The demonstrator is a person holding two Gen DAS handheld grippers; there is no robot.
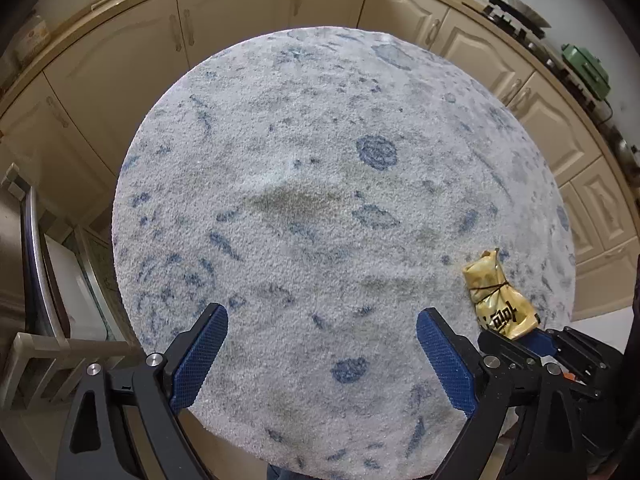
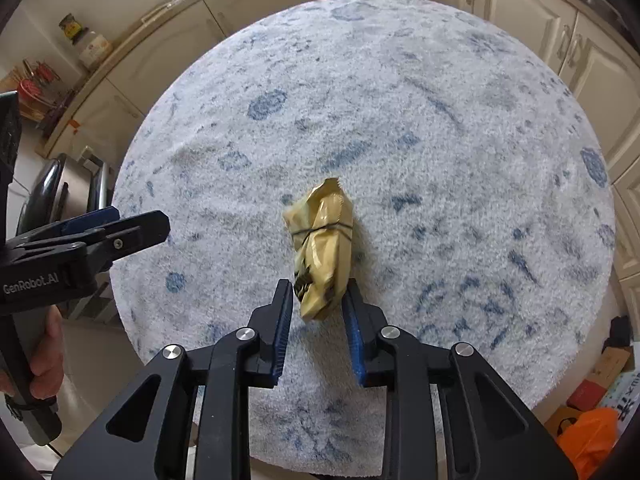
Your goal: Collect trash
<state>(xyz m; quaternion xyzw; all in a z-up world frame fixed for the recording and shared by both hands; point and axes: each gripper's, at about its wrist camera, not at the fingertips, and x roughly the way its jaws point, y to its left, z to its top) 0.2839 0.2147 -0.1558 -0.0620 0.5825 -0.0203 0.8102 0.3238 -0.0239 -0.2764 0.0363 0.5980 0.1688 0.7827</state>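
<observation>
A crumpled gold snack wrapper (image 2: 324, 240), tied round with a thin dark band, sticks out forward from my right gripper (image 2: 318, 285). Its lower end sits between the blue pads, which touch it on both sides, so the gripper is shut on it. The wrapper's far end reaches over the round table (image 2: 400, 120), covered in a white-and-blue fuzzy cloth. The left wrist view shows the same wrapper (image 1: 496, 296) at lower right, coming out of the right gripper (image 1: 540, 338). My left gripper (image 1: 322, 312) hangs open over the near part of the table (image 1: 300, 160) with nothing between its fingers.
Cream kitchen cabinets (image 1: 240, 12) curve round behind the table. A stove (image 1: 516, 20) stands on the counter at the far right. Cardboard boxes and an orange bag (image 2: 588, 436) lie on the floor at lower right. A hand (image 2: 44, 356) holds the left gripper (image 2: 132, 228).
</observation>
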